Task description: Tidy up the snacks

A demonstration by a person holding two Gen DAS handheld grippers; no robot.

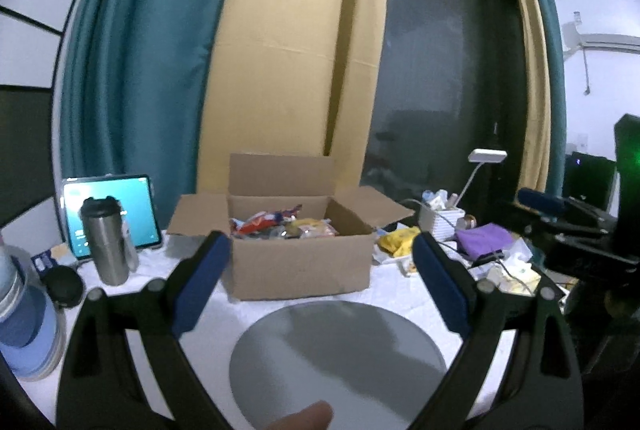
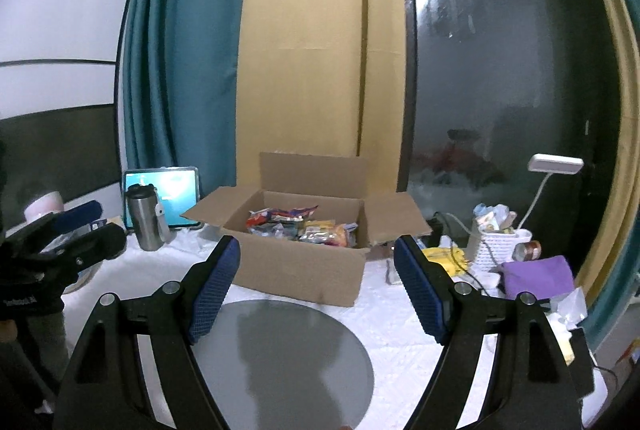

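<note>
Setting: a counter [image 1: 400,302] covered in white cloth is standing before teal and yellow curtains and a dark window.
Box: an open cardboard box [image 1: 300,266] is sitting at the middle of the counter, its flaps folded outward.
Snacks: colourful snack packets [image 1: 280,224] are lying heaped inside the box, red, blue and yellow wrappers showing above the rim.
Plate: a round grey plate [image 1: 340,354] is lying flat on the counter just in front of the box, nearer the cameras.
Left gripper [image 1: 320,274]: it is hovering above the plate and facing the box, its blue-padded fingers [image 1: 200,282] spread wide and holding nothing.
Right gripper [image 2: 316,278]: it is hovering likewise, its fingers [image 2: 214,290] spread wide and gripping nothing.
Left of box: a steel travel mug [image 1: 106,242] is standing upright in front of a lit tablet [image 1: 112,209].
Right of box: a yellow packet [image 1: 400,242], a white basket [image 1: 440,222], a purple cloth [image 1: 484,240] and a white desk lamp [image 1: 486,155] are crowding the counter.
</note>
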